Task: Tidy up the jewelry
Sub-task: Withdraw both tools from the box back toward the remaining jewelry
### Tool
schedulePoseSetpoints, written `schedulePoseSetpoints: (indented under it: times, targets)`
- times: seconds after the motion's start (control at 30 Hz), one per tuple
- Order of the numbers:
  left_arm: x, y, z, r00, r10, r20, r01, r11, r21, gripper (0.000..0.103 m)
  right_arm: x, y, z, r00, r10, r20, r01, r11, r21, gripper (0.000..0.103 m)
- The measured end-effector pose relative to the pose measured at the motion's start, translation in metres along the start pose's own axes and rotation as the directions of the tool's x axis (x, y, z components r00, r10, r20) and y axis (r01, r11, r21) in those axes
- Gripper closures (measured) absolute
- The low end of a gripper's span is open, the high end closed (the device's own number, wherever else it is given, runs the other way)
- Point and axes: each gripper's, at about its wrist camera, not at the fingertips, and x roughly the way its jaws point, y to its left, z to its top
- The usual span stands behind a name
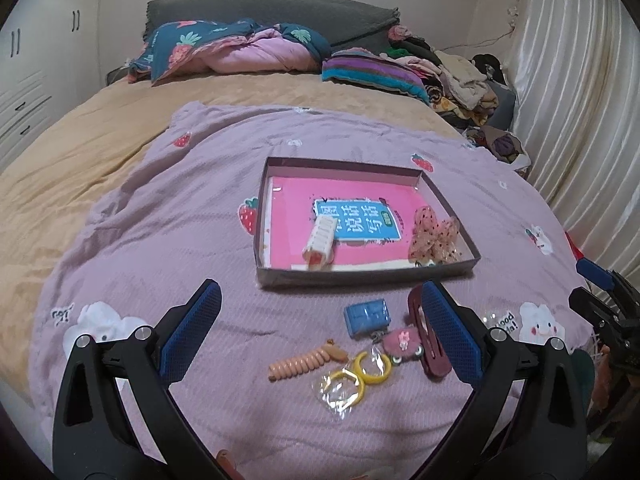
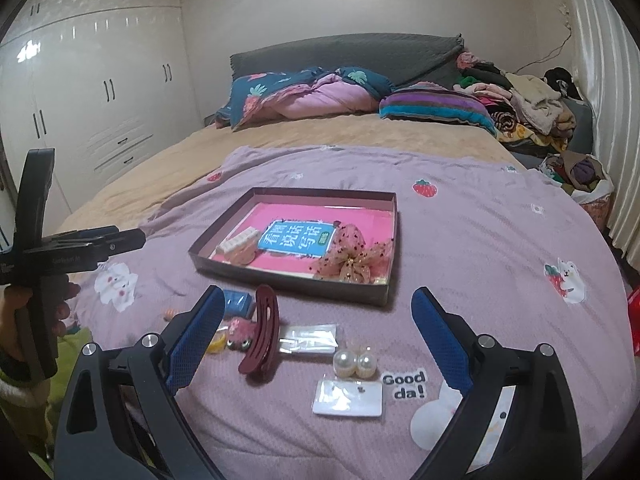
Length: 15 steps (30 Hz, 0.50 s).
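While hair accessories lie scattered before the tray [image 1: 360, 278] | left gripper [image 1: 320, 304] wide open, empty | right gripper [image 2: 318, 308] wide open, empty

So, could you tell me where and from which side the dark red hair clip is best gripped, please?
Probably across the narrow arched middle of the dark red hair clip, coming from above with the right gripper, which is open. It lies flat on the purple blanket, long axis running away from the camera, so the fingers can close over its slim width.
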Motion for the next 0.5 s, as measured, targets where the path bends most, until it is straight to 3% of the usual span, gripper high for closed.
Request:
schedulePoseSetpoints:
  times: [0.5]
  targets:
    - [-0.006,-0.009,-0.04,0.998,-0.003,-0.057,0.006,0.999,0.044,0.009,-0.004,0.008,-0.026,0.998,-0.002,-0.059,0.0,0.999,-0.039,0.009]
